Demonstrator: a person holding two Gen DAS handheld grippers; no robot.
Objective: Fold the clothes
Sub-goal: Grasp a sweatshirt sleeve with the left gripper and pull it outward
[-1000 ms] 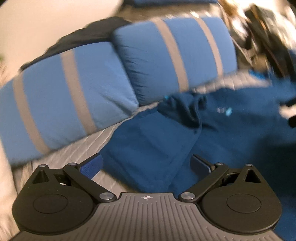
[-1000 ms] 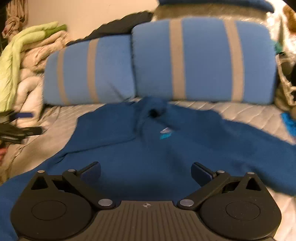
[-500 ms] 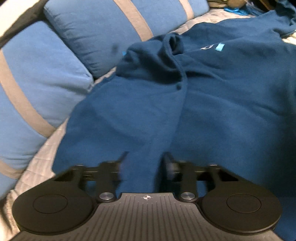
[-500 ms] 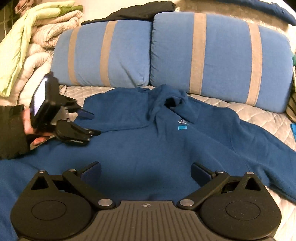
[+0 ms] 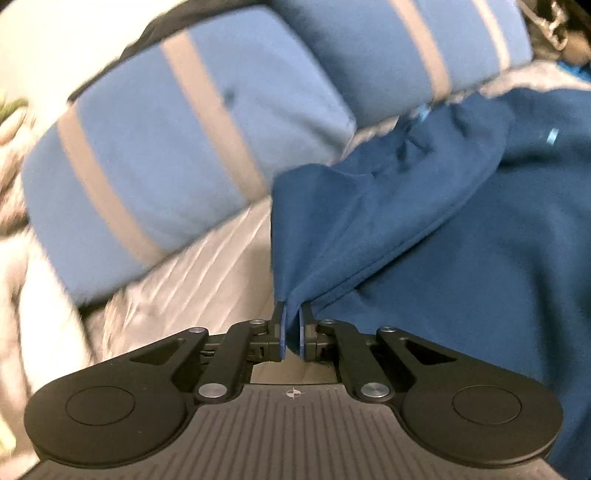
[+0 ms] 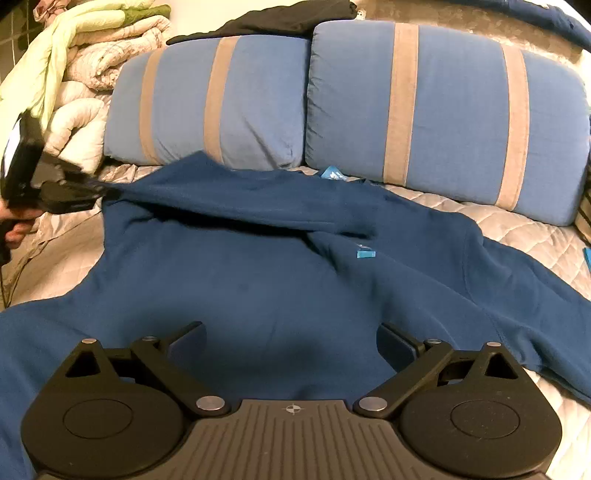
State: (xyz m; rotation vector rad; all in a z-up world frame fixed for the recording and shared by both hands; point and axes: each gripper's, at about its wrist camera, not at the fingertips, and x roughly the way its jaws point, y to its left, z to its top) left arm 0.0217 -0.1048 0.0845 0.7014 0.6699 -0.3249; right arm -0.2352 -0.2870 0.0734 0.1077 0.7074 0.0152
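Note:
A dark blue hoodie (image 6: 280, 288) lies spread on the quilted bed, with a small light blue logo (image 6: 365, 254) on its chest. My left gripper (image 5: 292, 325) is shut on the edge of the hood (image 5: 332, 229) and holds it lifted off the bed. In the right wrist view the left gripper (image 6: 55, 192) shows at the far left, pulling the hood (image 6: 207, 192) out to the left. My right gripper (image 6: 291, 343) is open and empty, low over the hoodie's body.
Two blue pillows with tan stripes (image 6: 443, 110) lean along the back of the bed. A pile of pale quilts (image 6: 81, 74) sits at the back left. A black garment (image 6: 280, 18) lies on top of the pillows. The grey quilted bedcover (image 5: 207, 273) shows around the hoodie.
My left gripper has shut on the hood and pulled it up and to the left, stretching it flat. My right gripper stays open over the hoodie's body.

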